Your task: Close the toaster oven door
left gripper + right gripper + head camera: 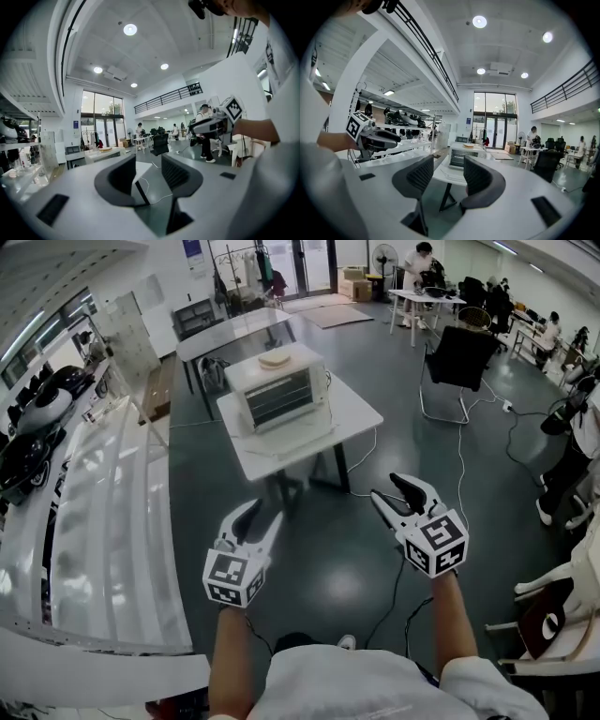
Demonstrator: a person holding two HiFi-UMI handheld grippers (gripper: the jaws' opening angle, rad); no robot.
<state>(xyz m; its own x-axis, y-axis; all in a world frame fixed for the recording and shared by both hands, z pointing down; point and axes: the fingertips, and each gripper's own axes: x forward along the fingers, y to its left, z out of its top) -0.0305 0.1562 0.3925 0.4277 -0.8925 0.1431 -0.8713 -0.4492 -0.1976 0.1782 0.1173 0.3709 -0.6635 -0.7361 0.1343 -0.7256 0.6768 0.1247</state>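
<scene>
Found the toaster oven (277,390) standing on a white table (356,418), toward the far left corner of the surface, front turned to the near edge. Saw wire rack bars across that front. Could not tell for certain how the door stood. Noted a flat round tan thing (275,360) lying on the oven's top.

Saw both grippers in the air on the near side of the table, well apart from it, above the dark floor (356,568). Found the left gripper (262,517) with jaws spread and nothing between the pads, only floor and a table leg far beyond the gap. Found the right gripper (386,488) likewise spread wide and empty, pointed toward the oven, with the oven and the table's near edge showing far off through the gap in the right gripper view. Caught each gripper in the other's camera, side by side and apart, each on a bare forearm.

Made out a black chair (459,357) past the table's right edge, a second table (234,334) just behind the far edge, long white shelving (103,521) along the left of the room, and people (419,259) at desks far back.
</scene>
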